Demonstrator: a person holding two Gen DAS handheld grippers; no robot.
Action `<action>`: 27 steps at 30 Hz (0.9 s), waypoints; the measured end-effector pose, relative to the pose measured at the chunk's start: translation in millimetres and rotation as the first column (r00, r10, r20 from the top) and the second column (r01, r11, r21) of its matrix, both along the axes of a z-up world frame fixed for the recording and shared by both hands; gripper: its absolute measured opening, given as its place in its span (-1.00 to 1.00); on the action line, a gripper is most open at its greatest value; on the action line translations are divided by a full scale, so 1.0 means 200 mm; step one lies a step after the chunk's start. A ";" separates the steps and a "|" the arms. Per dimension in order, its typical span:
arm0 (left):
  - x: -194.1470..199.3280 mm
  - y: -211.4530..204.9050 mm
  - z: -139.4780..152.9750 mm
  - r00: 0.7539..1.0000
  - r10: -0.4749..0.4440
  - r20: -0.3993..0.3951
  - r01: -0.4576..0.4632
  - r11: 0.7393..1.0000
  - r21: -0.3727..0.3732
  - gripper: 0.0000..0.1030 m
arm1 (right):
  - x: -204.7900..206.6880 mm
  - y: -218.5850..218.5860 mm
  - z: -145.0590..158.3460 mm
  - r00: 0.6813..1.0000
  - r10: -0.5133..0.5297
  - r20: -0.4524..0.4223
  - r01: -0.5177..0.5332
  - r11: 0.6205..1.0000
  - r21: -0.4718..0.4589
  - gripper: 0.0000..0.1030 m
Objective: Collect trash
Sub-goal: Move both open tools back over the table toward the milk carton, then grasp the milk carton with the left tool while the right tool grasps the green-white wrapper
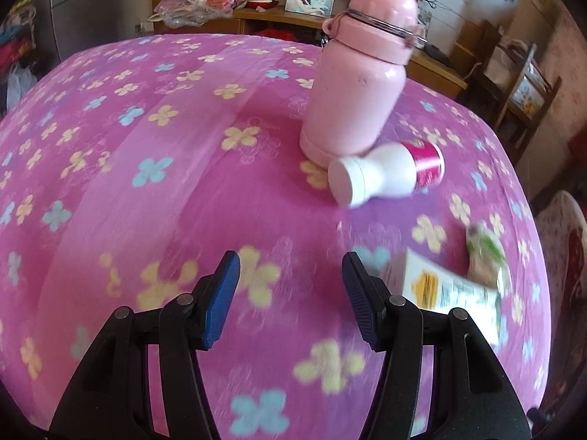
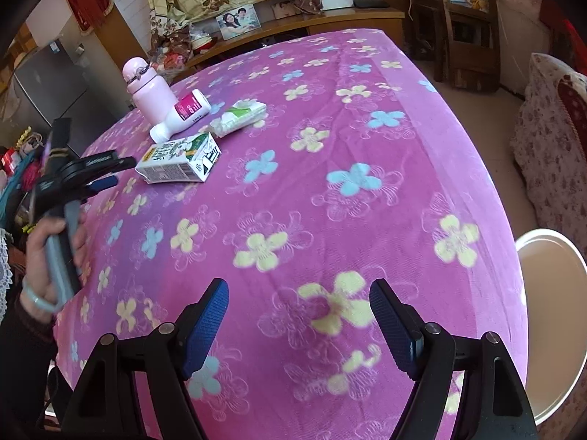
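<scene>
Beside both gaping empty tools (image 1: 290, 275) (image 2: 299, 302), white milk carton (image 2: 179, 161) (lying flat, printed).

The pink flask (image 1: 361, 73) and white bottle (image 1: 385, 176) are viewed close up from the left wrist, low over the floral cloth (image 1: 146, 146) — both are shared, farther off, from the right wrist.

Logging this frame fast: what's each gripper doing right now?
Left gripper: open, holding nothing, above the cloth.
Right gripper: open, holding nothing.
</scene>
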State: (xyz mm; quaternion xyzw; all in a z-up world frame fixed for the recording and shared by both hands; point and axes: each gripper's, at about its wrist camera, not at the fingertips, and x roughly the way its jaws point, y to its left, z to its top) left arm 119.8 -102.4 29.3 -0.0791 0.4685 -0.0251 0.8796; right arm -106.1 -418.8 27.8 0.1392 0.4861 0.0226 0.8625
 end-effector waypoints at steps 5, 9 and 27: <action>0.10 -0.04 -0.02 1.000 0.004 0.010 -0.003 0.999 -0.032 0.10 | 0.02 -0.01 0.01 1.000 0.002 0.008 -0.002 1.000 0.015 0.49; 0.12 -0.12 -0.05 0.999 -0.043 -0.015 0.041 0.997 -0.068 0.10 | 0.03 -0.02 0.00 1.000 -0.005 0.003 0.005 1.000 0.022 0.49; -0.46 -0.40 0.06 0.892 -0.450 -0.040 0.435 0.879 -0.198 0.11 | 0.01 -0.14 0.00 0.997 -0.078 -0.004 0.078 0.996 0.040 0.50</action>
